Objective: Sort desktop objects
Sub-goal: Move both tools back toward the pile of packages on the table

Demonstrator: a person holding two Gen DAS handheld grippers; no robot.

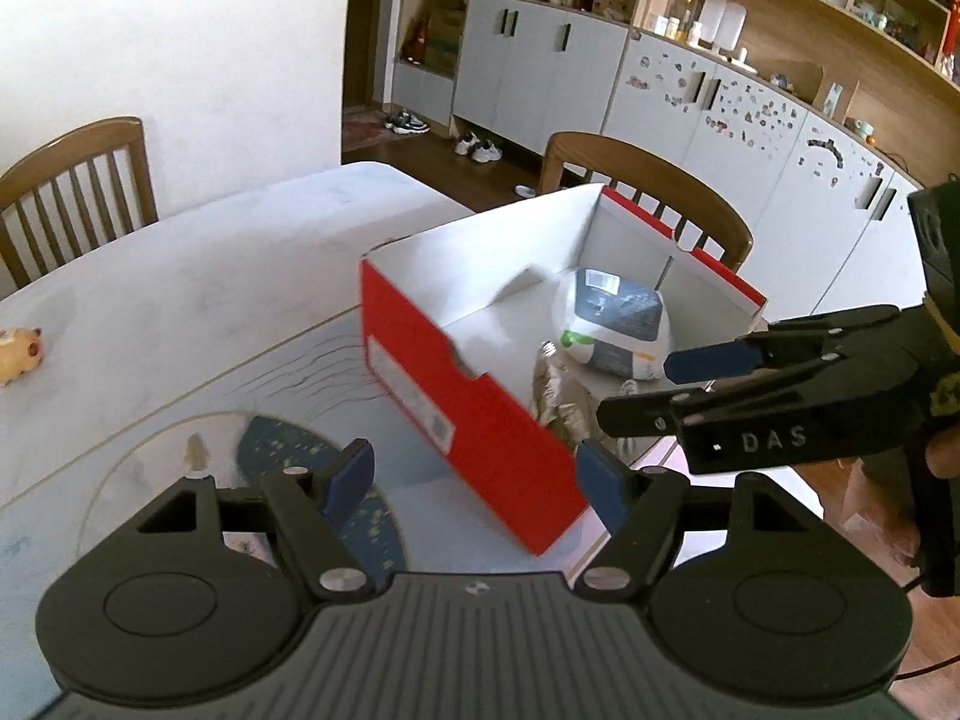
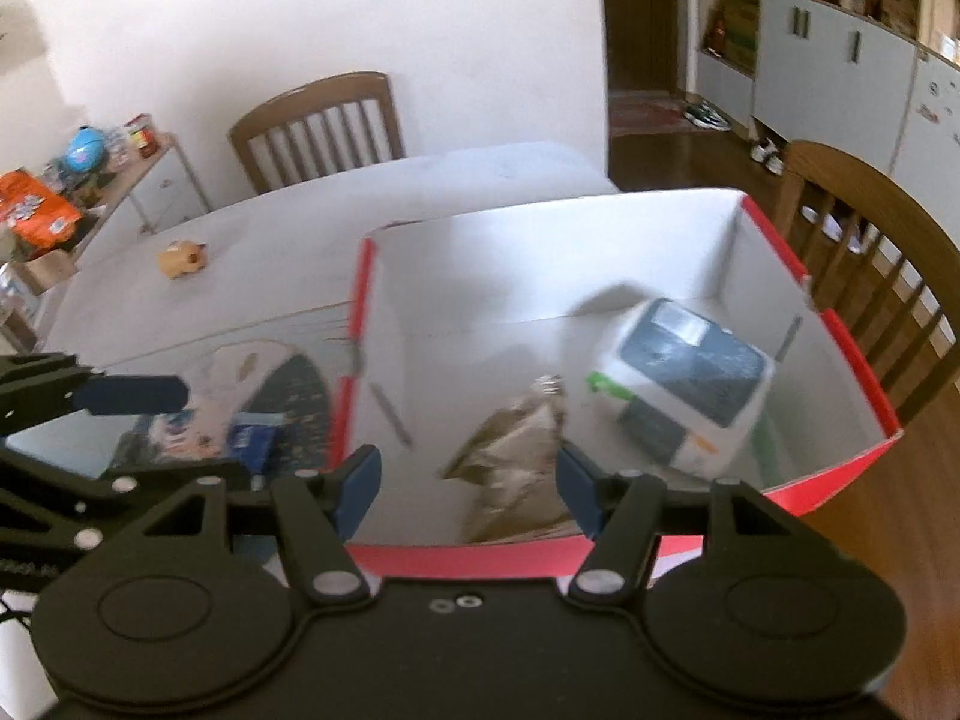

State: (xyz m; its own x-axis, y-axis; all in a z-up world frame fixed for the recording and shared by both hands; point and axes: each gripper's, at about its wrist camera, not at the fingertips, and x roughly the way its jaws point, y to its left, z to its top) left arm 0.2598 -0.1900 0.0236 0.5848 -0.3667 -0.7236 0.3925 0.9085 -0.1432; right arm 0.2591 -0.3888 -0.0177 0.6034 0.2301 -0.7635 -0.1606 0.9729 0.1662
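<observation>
Left wrist view shows your left gripper (image 1: 474, 480) with jaws apart and nothing between them, above the red box (image 1: 468, 420), which hides part of the silver pouch (image 1: 561, 396) inside. Right wrist view shows your right gripper (image 2: 468, 483) also apart and empty over the blurred pouch, beside the white device (image 2: 690, 378).

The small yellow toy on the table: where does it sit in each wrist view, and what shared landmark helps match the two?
Left wrist view: the yellow toy lies at the far left edge, on the white table, well left of the red box.
Right wrist view: the yellow toy lies upper left of centre, on the table, left of the red box.
Shared landmark: the red box holding a white device.
</observation>
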